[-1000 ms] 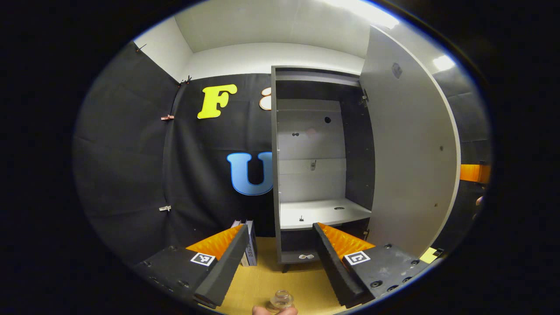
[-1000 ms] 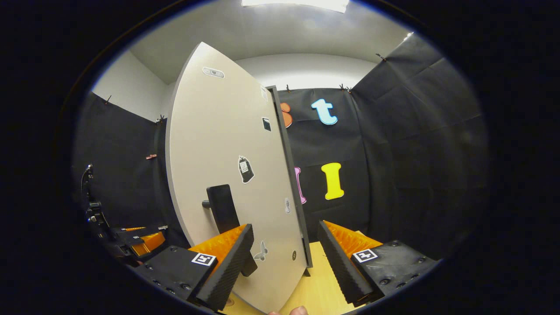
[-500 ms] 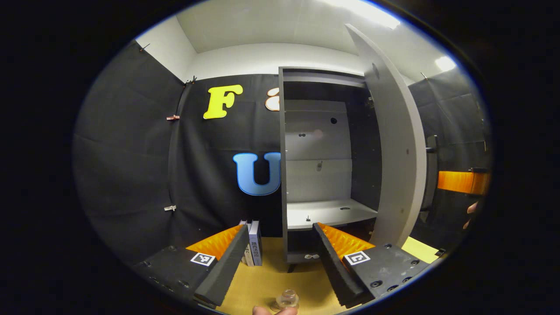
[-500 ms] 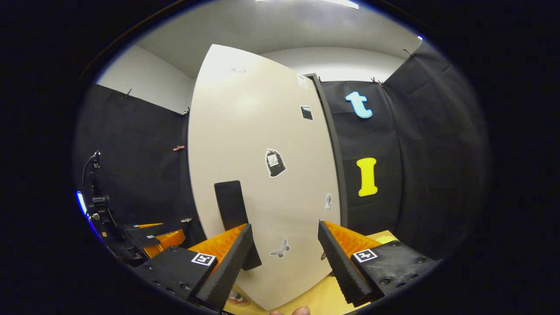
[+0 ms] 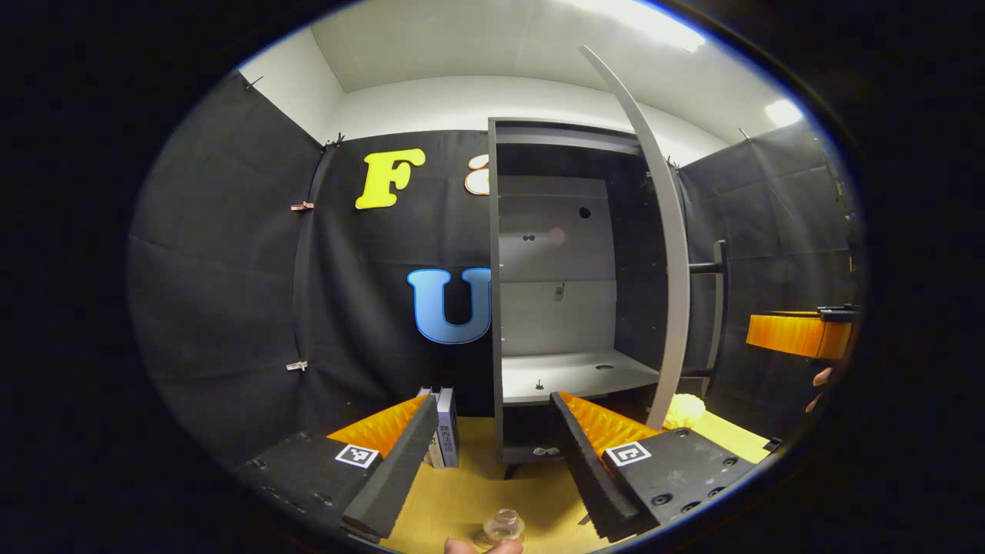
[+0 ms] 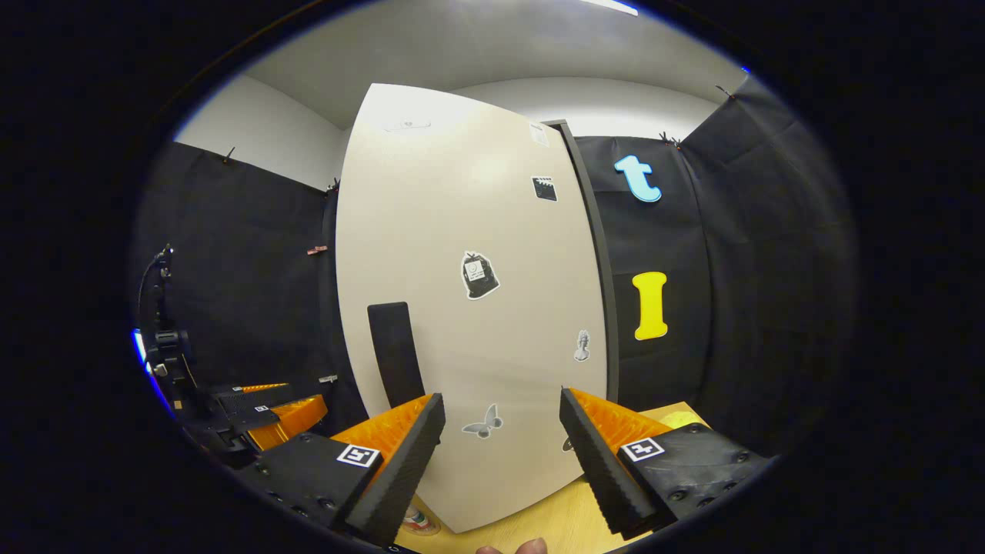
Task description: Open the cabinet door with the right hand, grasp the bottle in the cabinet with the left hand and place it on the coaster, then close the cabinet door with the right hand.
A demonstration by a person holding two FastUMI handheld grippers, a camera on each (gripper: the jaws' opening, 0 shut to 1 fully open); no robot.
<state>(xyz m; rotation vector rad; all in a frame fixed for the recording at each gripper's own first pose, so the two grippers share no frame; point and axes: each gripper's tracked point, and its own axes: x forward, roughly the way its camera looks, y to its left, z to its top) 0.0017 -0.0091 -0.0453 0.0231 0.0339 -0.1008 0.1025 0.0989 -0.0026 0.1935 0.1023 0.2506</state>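
In the left gripper view, my left tool [image 5: 489, 454] hangs with its jaws spread wide, gripping nothing, pointed at the open cabinet [image 5: 569, 285]. To the left of the cabinet's foot, a few books [image 5: 442, 438] stand upright on the yellow worktop [image 5: 469, 500]. Just below my tool, at the bottom edge, the clear bottle [image 5: 500, 528] stands on the worktop with a fingertip [image 5: 462, 546] beside it; I cannot tell from here whether the coaster lies under it. The cabinet's pale shelf [image 5: 573, 375] is bare apart from small fittings. Right of that, the cabinet door [image 5: 668, 254] shows edge-on, its dark handle [image 5: 716, 308] sticking out on the far side. A yellow crumpled thing [image 5: 683, 410] lies on the worktop by the door's lower corner. At the far right my right tool [image 5: 800, 335] shows, held near the handle.

In the right gripper view, my left tool [image 6: 258, 415] sits low at the far left. A round coaster-like disc [image 6: 418, 522] peeks out on the worktop [image 6: 539, 515] under the door's edge. My right tool [image 6: 499, 454] is also spread open and empty, facing the door's [image 6: 469, 308] stickered outer face, with the handle [image 6: 395, 354] just above my left finger [image 6: 400, 454].
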